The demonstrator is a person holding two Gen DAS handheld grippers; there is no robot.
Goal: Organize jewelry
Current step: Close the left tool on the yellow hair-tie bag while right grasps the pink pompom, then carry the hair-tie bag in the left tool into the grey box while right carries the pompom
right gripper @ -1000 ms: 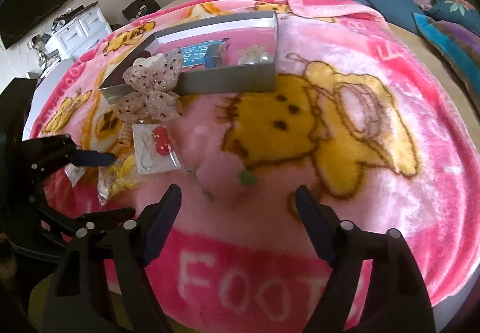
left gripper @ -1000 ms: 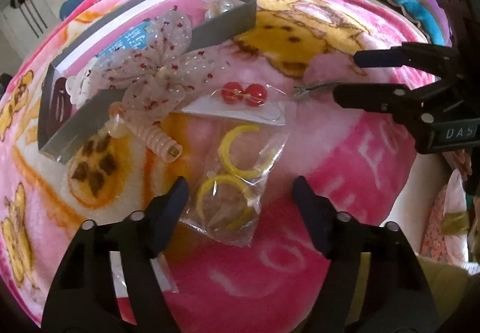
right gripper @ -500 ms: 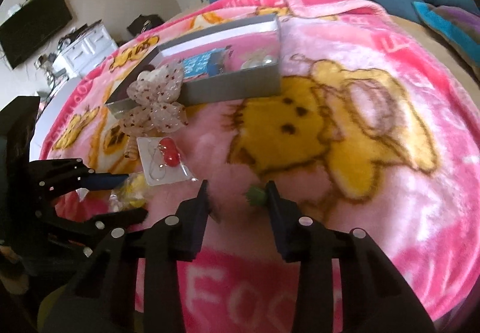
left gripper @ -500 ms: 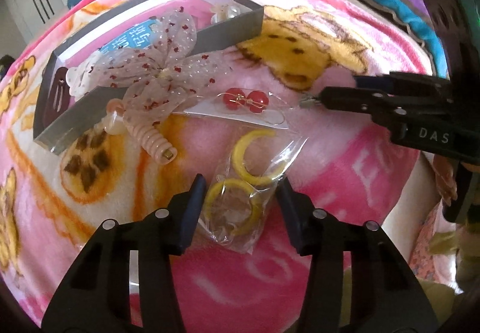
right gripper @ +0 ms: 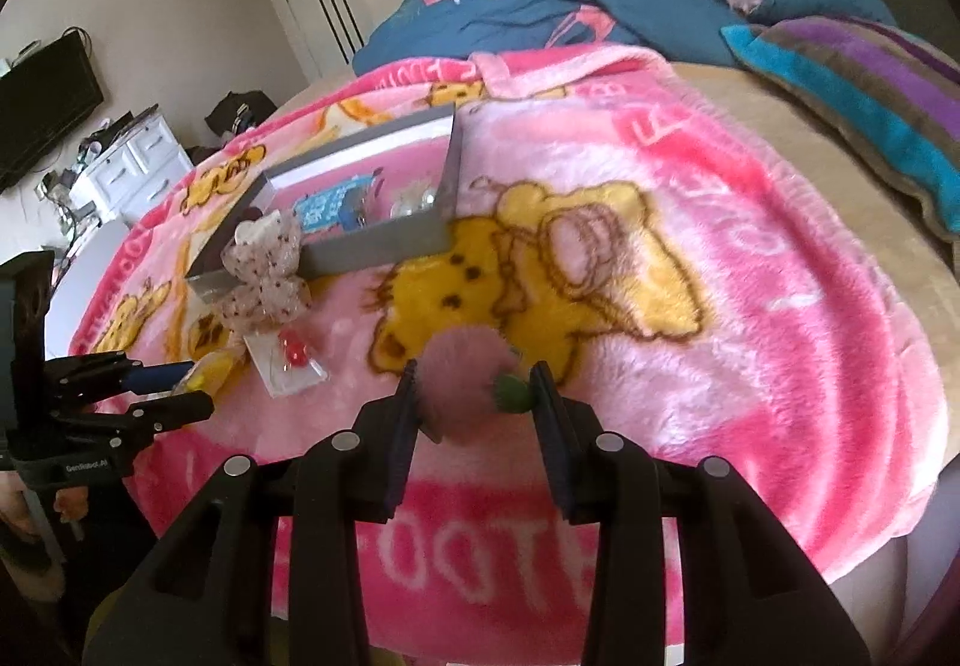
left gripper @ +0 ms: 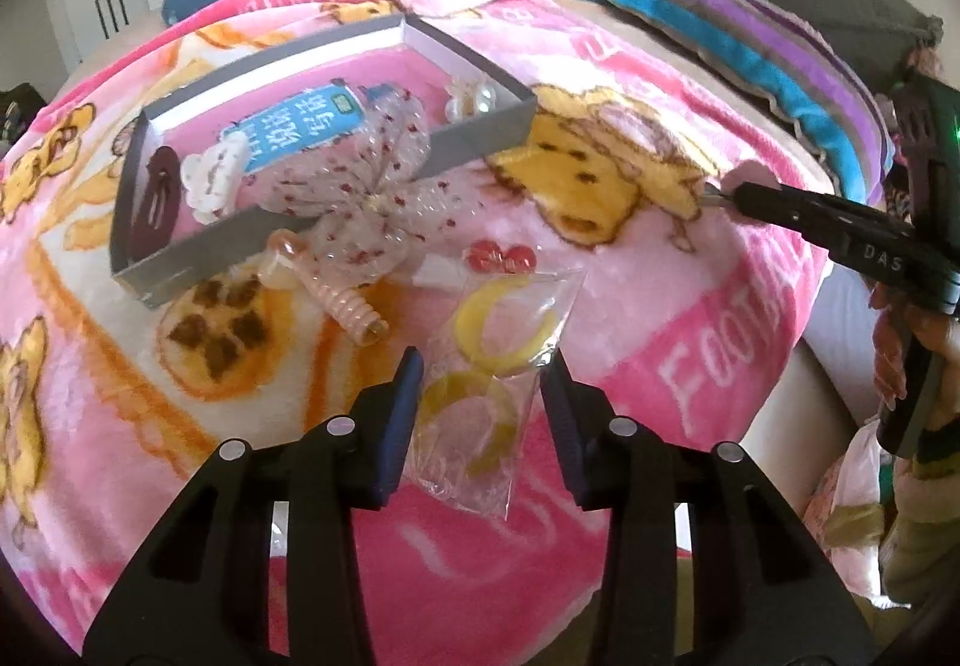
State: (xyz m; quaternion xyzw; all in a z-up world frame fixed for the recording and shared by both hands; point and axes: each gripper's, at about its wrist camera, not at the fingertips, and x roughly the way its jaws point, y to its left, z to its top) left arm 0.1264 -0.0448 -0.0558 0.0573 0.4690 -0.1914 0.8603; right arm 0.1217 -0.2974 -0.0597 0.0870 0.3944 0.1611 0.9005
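Observation:
A clear bag of yellow hoop earrings (left gripper: 498, 342) sits between my left gripper's (left gripper: 483, 384) fingers. The jaws are closing and the pads press its sides, raising it slightly off the pink blanket. My right gripper (right gripper: 474, 396) is shut on a fluffy pink pom-pom clip (right gripper: 462, 372) with a green tip (right gripper: 513, 393), held above the blanket. The left wrist view shows the right gripper (left gripper: 726, 195) at right, with the pom-pom (left gripper: 750, 174) at its tips. The grey jewelry box (left gripper: 480, 144) lies beyond, with a sheer dotted bow (left gripper: 366, 198) draped over its near wall.
A card of red earrings (left gripper: 501, 258) and a peach spiral hair clip (left gripper: 348, 306) lie before the box. Inside are a blue-labelled packet (left gripper: 300, 120), a pearl piece (left gripper: 474, 96) and a brown clip (left gripper: 157, 192). Striped cushion (right gripper: 870, 96) and blue duvet lie behind.
Both grippers went from wide open to closed. The left closed on the hoop bag and rose a little. The right closed on the pom-pom clip and lifted it off the blanket.

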